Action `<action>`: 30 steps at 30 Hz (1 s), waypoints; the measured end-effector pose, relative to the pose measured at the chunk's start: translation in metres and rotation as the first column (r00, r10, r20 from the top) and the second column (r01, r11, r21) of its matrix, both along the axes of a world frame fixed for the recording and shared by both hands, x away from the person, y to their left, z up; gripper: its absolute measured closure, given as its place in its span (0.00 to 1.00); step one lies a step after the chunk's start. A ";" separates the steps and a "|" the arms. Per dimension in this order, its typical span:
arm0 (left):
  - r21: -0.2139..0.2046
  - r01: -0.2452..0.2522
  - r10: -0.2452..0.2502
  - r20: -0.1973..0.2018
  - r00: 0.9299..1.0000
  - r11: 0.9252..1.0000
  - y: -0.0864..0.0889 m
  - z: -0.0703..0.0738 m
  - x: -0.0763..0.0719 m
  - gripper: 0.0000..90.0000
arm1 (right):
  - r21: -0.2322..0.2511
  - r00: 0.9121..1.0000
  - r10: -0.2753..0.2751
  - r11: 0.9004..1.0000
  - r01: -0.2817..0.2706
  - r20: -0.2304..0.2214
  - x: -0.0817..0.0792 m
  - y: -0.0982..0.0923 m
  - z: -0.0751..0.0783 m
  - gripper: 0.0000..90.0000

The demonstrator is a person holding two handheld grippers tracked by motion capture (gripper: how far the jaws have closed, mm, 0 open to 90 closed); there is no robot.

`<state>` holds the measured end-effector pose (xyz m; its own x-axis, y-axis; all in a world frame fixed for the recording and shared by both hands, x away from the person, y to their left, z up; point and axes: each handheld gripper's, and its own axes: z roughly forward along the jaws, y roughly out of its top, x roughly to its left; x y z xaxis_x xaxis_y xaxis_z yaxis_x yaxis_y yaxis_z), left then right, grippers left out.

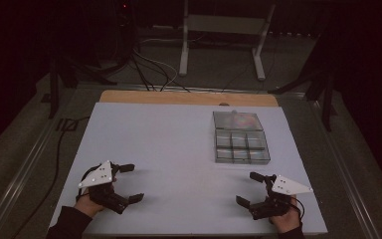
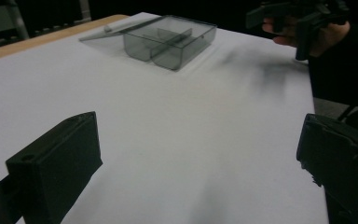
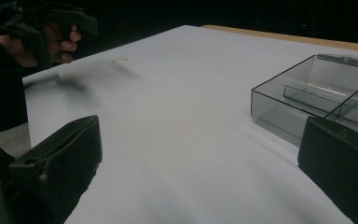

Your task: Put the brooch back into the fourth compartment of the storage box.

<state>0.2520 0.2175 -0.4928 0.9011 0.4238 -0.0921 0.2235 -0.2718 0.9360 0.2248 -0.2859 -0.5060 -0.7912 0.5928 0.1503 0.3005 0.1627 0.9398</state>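
Observation:
A clear plastic box [image 1: 241,148] with several compartments lies on the white board [image 1: 169,149], right of centre, its lid [image 1: 237,120] folded flat behind it. No contents can be made out inside. My left gripper [image 1: 132,182] hovers open at the board's near left with nothing between its jaws. At the near right, my right gripper [image 1: 247,188] is also open and holds nothing. In the left gripper view the box [image 2: 172,39] sits far ahead, with the other gripper [image 2: 303,18] at top right. In the right gripper view the box [image 3: 317,102] is close at the right.
The wooden table edge [image 1: 189,97] shows behind the board. Beyond it are a metal frame's legs [image 1: 184,45] and cables [image 1: 149,69] on the floor. A tiny pale speck [image 3: 120,60] lies on the board near the left hand.

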 end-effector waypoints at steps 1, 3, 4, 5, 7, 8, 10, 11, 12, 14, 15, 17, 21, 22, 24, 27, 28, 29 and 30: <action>0.002 -0.006 0.006 0.004 1.000 1.000 0.001 0.001 0.001 0.01 | 0.002 1.000 0.000 1.000 0.000 0.000 0.000 0.000 0.000 0.00; 0.005 -0.018 0.018 0.005 1.000 1.000 0.004 0.002 0.004 0.01 | 0.004 1.000 0.000 1.000 0.000 0.000 0.000 0.000 0.000 0.00; 0.007 -0.032 0.032 0.008 0.999 0.999 0.005 0.002 0.005 0.01 | 0.007 1.000 0.000 1.000 0.000 0.000 0.000 -0.001 0.000 0.00; 0.005 -0.041 0.041 0.009 0.999 0.999 0.007 0.002 0.007 0.01 | 0.006 1.000 -0.001 1.000 0.001 0.001 0.000 -0.001 0.000 0.00; -0.009 -0.057 0.057 0.003 0.998 0.998 0.010 0.002 0.009 0.01 | 0.010 1.000 0.000 1.000 0.000 -0.003 0.000 -0.001 0.000 0.00; -0.011 -0.062 0.063 0.007 0.998 0.998 0.012 0.003 0.010 0.01 | 0.011 1.000 0.000 1.000 0.000 -0.005 0.000 -0.001 0.000 0.00; -0.017 -0.073 0.073 0.006 0.997 0.997 0.014 0.004 0.012 0.01 | 0.011 1.000 -0.004 1.000 0.004 -0.007 0.001 -0.002 0.000 0.00; -0.021 -0.074 0.074 0.007 0.997 0.997 0.015 0.004 0.012 0.01 | 0.013 1.000 -0.006 1.000 0.006 -0.007 0.001 -0.002 0.000 0.00; -0.022 -0.079 0.079 0.009 0.997 0.997 0.016 0.004 0.013 0.01 | 0.014 1.000 -0.007 1.000 0.007 -0.005 0.001 -0.002 0.001 0.00; -0.015 -0.092 0.092 0.008 0.996 0.996 0.019 0.005 0.015 0.01 | 0.016 1.000 -0.006 1.000 0.006 -0.009 0.001 -0.002 0.000 0.00; -0.012 -0.105 0.105 0.007 0.994 0.994 0.021 0.005 0.016 0.01 | 0.013 1.000 -0.007 1.000 0.007 -0.009 0.001 -0.002 0.000 0.00; -0.017 -0.122 0.122 0.001 0.993 0.992 0.025 0.005 0.018 0.01 | 0.015 1.000 -0.004 1.000 0.004 -0.011 0.001 -0.002 0.000 0.00; -0.015 -0.163 0.163 -0.006 0.987 0.986 0.035 0.007 0.021 0.01 | 0.019 1.000 -0.002 1.000 0.003 -0.016 0.001 -0.002 0.000 0.00; -0.008 -0.180 0.180 -0.005 0.984 0.984 0.037 0.007 0.022 0.01 | 0.018 1.000 -0.004 1.000 0.004 -0.018 0.001 -0.003 0.000 0.00; -0.005 -0.222 0.222 0.019 0.975 0.975 0.041 0.007 0.023 0.01 | 0.021 1.000 -0.006 1.000 0.006 -0.021 0.001 -0.003 0.000 0.00; 0.022 -0.286 0.285 0.024 0.958 0.958 0.048 0.006 0.027 0.01 | 0.024 1.000 -0.006 1.000 0.007 -0.023 0.001 -0.003 0.000 0.00; 0.034 -0.304 0.303 0.017 0.953 0.952 0.050 0.005 0.028 0.01 | 0.024 1.000 -0.006 1.000 0.007 -0.025 0.001 -0.003 0.000 0.00; 0.042 -0.313 0.313 0.014 0.950 0.949 0.052 0.004 0.029 0.01 | 0.026 1.000 -0.006 1.000 0.006 -0.025 0.001 -0.003 0.000 0.00; 0.045 -0.327 0.327 0.009 0.945 0.944 0.054 0.002 0.030 0.01 | 0.025 1.000 -0.006 1.000 0.006 -0.025 0.001 -0.003 0.000 0.00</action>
